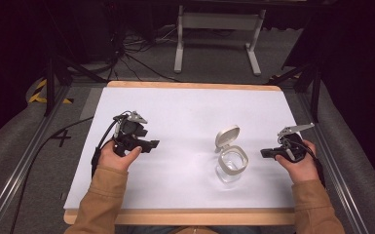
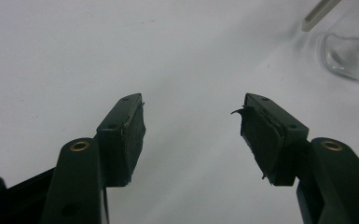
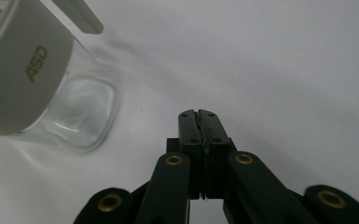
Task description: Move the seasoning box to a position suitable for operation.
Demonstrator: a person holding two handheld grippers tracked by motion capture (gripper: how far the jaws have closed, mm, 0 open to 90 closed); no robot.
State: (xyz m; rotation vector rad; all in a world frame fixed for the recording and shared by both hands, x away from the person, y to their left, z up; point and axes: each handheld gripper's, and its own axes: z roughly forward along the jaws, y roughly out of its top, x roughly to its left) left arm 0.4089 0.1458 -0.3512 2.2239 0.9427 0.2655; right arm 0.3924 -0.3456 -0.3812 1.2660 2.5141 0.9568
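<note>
Tan sleeves (image 1: 108, 187) came in from the bottom of the high view, each hand gripping a black claw low over the white surface (image 1: 190, 109). On the person's left, the left claw (image 1: 152, 145) pointed inward toward the middle; in the left gripper view its two jaws stood spread wide with bare white sheet between the pads (image 2: 130, 135), nothing held. At that view's upper right corner sat the glass base of the jar (image 2: 348, 57), well apart from the jaws.

Near the surface's right edge, the right claw (image 1: 264, 153) aimed at the jar from just beside it without touching. In the right gripper view its jaws were pressed together, pads meeting flat, pinching nothing.

Between the two claws, nearer the right one, stood a clear square-shouldered glass jar (image 1: 232, 165) with a pale collar (image 3: 25, 70) bearing the letters "ASD". Its hinged flip lid (image 1: 227, 136) stood open, tilted up and back on the far side.

Open white sheet stretched wide behind the jar and across to the far wooden edge (image 1: 195, 86), and a broad bare strip lay between the left claw and the jar. Past the surface's sides ran metal rails (image 1: 27, 161) and grey floor with cables (image 1: 136, 63)
</note>
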